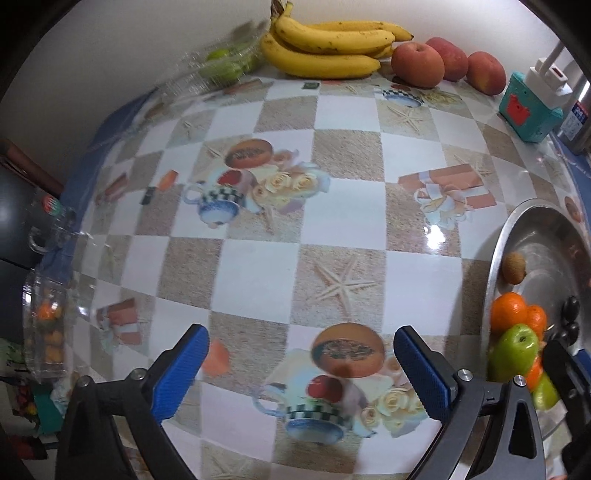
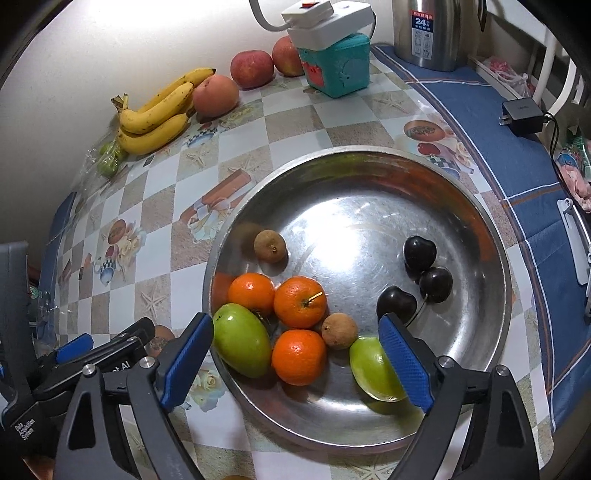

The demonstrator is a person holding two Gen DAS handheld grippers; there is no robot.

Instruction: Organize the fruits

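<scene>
Checkered-cloth table with steel bowl, bananas, three apples, teal box, kettle

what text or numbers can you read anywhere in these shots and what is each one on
"24": top of the label on the steel kettle; the small print beneath it is too small to read.
"Data Acquisition System": on the left gripper's black body, seen in the right wrist view.
"ot AI": partial print on the same gripper, the start cut off.
Charger: faint marking, unreadable.
Teal box: a red picture, no legible words.
</scene>
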